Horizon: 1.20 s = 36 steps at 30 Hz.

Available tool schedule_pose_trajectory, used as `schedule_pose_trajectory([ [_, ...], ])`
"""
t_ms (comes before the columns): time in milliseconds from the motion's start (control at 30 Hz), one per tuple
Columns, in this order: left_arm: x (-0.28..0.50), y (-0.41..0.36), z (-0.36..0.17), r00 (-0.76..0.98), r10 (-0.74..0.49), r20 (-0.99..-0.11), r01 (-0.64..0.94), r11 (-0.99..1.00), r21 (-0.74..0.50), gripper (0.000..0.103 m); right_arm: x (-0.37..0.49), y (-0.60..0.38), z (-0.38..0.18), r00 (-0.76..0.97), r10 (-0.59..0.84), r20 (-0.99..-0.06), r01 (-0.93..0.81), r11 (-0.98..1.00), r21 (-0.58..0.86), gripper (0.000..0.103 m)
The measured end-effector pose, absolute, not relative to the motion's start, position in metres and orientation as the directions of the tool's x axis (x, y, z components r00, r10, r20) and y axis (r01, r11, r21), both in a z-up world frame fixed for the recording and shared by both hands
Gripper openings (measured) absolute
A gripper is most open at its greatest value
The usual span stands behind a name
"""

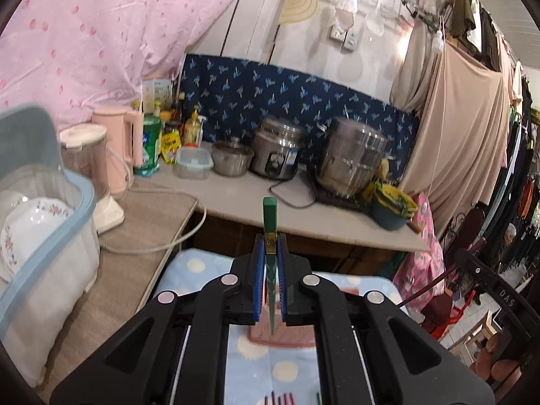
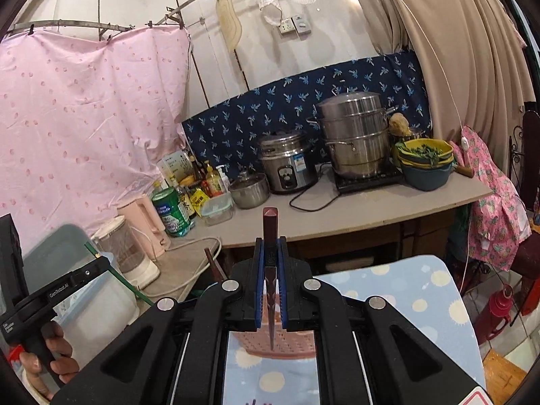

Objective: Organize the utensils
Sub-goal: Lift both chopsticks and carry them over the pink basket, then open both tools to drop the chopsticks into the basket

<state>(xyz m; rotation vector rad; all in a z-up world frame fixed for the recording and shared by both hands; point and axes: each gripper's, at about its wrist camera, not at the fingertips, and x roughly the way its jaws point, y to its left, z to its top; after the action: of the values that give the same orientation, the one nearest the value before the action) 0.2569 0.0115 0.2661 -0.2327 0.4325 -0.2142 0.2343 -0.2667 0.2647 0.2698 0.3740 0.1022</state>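
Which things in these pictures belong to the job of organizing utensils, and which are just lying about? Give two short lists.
Part of the job:
- green chopstick, pinched in the left gripper
- dark red chopstick, pinched in the right gripper
- pink basket below

Just lying about:
- rice cooker
- steamer pot
- pink kettle
- green bottle
- dish bin with plates

"GenRobot.AI" runs along the left gripper [image 2: 72, 278]; "DAS" marks the right gripper [image 1: 506, 298]
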Motion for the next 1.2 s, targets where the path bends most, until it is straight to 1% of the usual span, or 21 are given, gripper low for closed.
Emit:
schedule_pose_trajectory([
  [100,0.271,0.006,0.279,0.900,-0.254,-0.353,0.160,0.948,-0.274,0.007,0.256,-0.266,0.270,0.930,0.143,-0.340,-0.047,0.960,0.274,0.007],
  [200,0.285,-0.002,0.279,0.907,-0.246,-0.343,0.157,0.951,-0.266,0.007,0.274,-0.267,0.267,0.925,0.144,-0.352,-0.045,0.960,0.276,0.007],
  [633,0.330,-0.017,0.216,0.851,-0.232,-0.472,0.121,0.960,-0.253,0.007,0.325,-0.256,0.208,0.857,0.156,-0.490,-0.034,0.968,0.249,0.007],
  [800,0.334,-0.015,0.202,0.840,-0.235,-0.489,0.118,0.959,-0.260,0.007,0.329,-0.253,0.195,0.848,0.154,-0.507,-0.031,0.970,0.243,0.008],
  [833,0.334,-0.014,0.202,0.842,-0.232,-0.488,0.115,0.959,-0.257,0.007,0.328,-0.252,0.195,0.850,0.154,-0.504,-0.032,0.970,0.241,0.010],
  [867,0.334,-0.014,0.202,0.843,-0.229,-0.486,0.114,0.960,-0.255,0.008,0.329,-0.252,0.195,0.851,0.152,-0.503,-0.031,0.970,0.240,0.010],
  [967,0.333,-0.012,0.200,0.841,-0.223,-0.493,0.106,0.961,-0.254,0.017,0.326,-0.254,0.197,0.855,0.149,-0.497,-0.027,0.970,0.243,0.015],
  [1033,0.332,-0.011,0.201,0.841,-0.222,-0.492,0.105,0.961,-0.255,0.020,0.321,-0.255,0.198,0.859,0.146,-0.490,-0.025,0.969,0.245,0.019],
  [1100,0.329,-0.009,0.201,0.843,-0.221,-0.491,0.104,0.961,-0.255,0.023,0.318,-0.256,0.200,0.862,0.142,-0.487,-0.022,0.969,0.244,0.020],
  [1200,0.323,-0.006,0.202,0.844,-0.224,-0.487,0.107,0.960,-0.257,0.023,0.311,-0.257,0.202,0.862,0.143,-0.486,-0.023,0.969,0.246,0.021],
])
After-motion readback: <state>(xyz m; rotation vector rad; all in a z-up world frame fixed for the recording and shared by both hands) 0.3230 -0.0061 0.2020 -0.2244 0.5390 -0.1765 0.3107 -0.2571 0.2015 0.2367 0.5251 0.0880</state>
